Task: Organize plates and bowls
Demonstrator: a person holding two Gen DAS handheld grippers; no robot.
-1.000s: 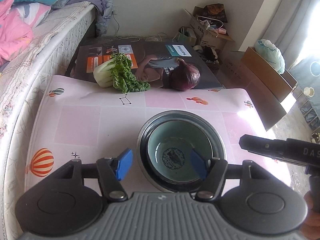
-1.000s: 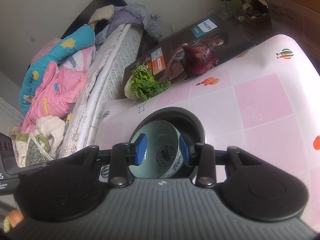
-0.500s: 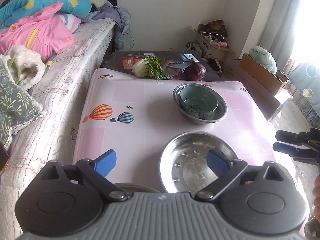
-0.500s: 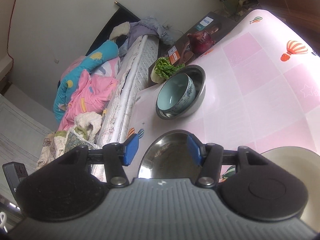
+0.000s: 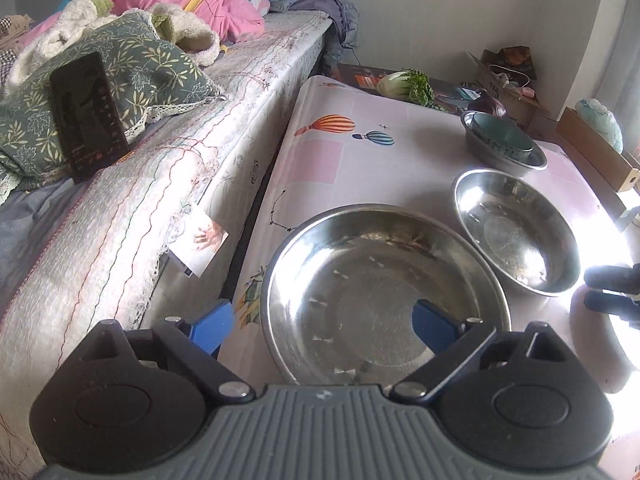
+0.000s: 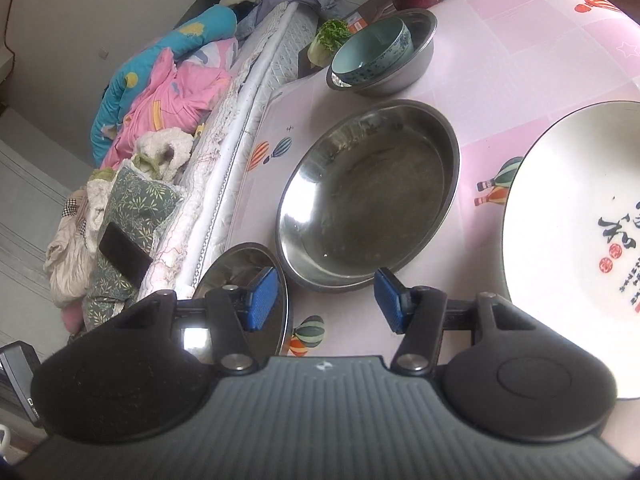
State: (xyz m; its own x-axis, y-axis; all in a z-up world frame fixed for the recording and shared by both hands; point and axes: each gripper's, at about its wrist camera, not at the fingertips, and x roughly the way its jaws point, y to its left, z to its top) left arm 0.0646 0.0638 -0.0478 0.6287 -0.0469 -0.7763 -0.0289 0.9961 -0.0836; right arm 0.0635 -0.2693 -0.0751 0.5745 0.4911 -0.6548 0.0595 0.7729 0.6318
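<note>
A teal ceramic bowl [image 5: 502, 138] sits inside a small steel bowl [image 5: 508, 162] at the far end of the pink table; both show in the right wrist view, ceramic bowl [image 6: 372, 54] and steel bowl [image 6: 404, 74]. A medium steel bowl [image 5: 516, 236] [image 6: 370, 196] stands mid-table. A large steel bowl [image 5: 380, 300] [image 6: 244, 276] lies nearest. A white plate with red and black writing [image 6: 568, 236] lies at the right. My left gripper [image 5: 322, 328] is open above the large bowl. My right gripper [image 6: 326, 298] is open and empty, near the medium bowl; its fingers [image 5: 608, 288] show at the right edge of the left wrist view.
A bed [image 5: 140, 184] with bedding, a leaf-print pillow [image 5: 132, 80] and a black phone [image 5: 86, 116] runs along the table's left side. A cabbage [image 5: 404, 84] and a red onion [image 5: 490, 104] lie on a box beyond the table's far end. Cardboard boxes [image 5: 592, 152] stand at the right.
Both grippers have drawn back from the far nested bowls toward the near end of the table. The medium and large steel bowls and the white plate have come into view. The right gripper has opened wider.
</note>
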